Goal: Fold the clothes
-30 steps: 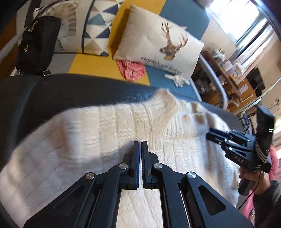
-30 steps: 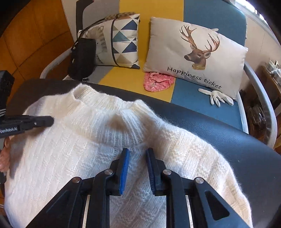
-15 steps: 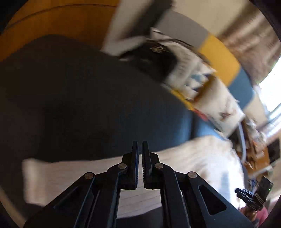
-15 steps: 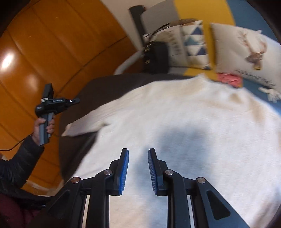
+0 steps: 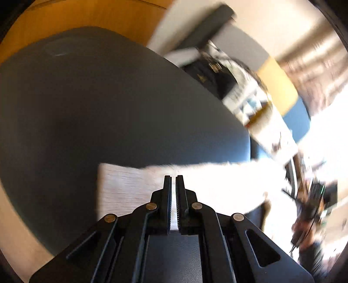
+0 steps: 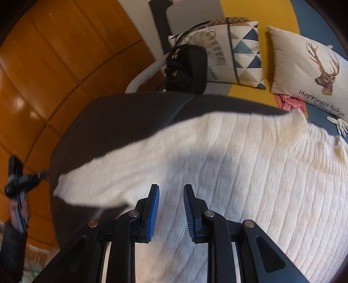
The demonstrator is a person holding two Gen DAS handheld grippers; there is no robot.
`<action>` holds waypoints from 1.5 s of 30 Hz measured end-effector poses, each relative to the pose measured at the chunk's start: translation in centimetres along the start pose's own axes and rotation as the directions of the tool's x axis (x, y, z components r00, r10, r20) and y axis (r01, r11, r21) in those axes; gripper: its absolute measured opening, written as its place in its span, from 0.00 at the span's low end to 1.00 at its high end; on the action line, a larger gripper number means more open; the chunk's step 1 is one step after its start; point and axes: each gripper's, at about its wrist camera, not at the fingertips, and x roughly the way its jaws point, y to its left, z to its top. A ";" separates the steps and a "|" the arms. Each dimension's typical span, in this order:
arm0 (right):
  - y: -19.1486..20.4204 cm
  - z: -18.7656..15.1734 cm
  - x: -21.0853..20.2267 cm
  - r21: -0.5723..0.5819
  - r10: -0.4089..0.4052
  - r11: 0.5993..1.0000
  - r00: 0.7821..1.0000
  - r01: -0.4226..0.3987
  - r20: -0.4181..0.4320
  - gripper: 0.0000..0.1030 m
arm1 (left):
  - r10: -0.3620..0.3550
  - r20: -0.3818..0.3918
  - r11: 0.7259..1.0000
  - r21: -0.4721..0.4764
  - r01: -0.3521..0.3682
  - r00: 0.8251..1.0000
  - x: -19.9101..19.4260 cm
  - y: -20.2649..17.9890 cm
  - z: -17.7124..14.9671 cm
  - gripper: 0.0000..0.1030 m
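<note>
White knit sweater (image 6: 239,165): spread flat on the dark round table (image 6: 121,117), covering the near and right-hand part of the top, ribbed texture visible. One sleeve (image 6: 93,185) extended toward the left edge of the table, cuff end lying on the dark surface. In the left wrist view, same sleeve (image 5: 134,187) seen as a pale band across the table (image 5: 108,104), much of the frame blurred. Left gripper (image 5: 173,180): poised over the sleeve, jaws drawn together to a thin slit, nothing pinched between them; contact with the knit not determinable. In the right wrist view, left gripper (image 6: 44,174) visible beyond the left edge of the table, carried by a hand (image 6: 18,212) in a dark sleeve. Right gripper (image 6: 171,191): above the sweater body near the base of the sleeve, blue-padded jaws parted with a clear gap, bare fabric visible between them, nothing gripped. In the left wrist view, right gripper (image 5: 289,192) small and blurred past the right end of the sweater; state not readable there. Behind the table: sofa with yellow and blue panels (image 6: 280,15), black bag (image 6: 187,67), triangle-pattern cushion (image 6: 241,52), deer-print cushion (image 6: 313,67), pink cloth (image 6: 289,102) just below the deer cushion, small white item (image 6: 339,124) beside it. Left of the table: orange wood panelling (image 6: 54,65).
</note>
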 end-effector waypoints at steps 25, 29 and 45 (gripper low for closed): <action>-1.6 8.2 7.6 -0.011 -0.170 0.985 0.983 0.169 -0.073 0.24 | 0.299 0.004 0.950 0.097 -0.298 0.954 9.3 -4.2 5.2 0.05; 1.0 5.9 4.5 -0.084 -0.057 0.995 0.995 0.050 -0.082 0.24 | 0.191 0.034 0.977 0.092 -0.193 0.981 6.5 -6.1 4.3 0.05; 3.7 4.2 6.8 -0.034 0.009 0.999 0.991 -0.014 -0.137 0.22 | -0.078 -0.331 0.903 0.376 0.207 0.940 8.3 -19.2 -9.7 0.05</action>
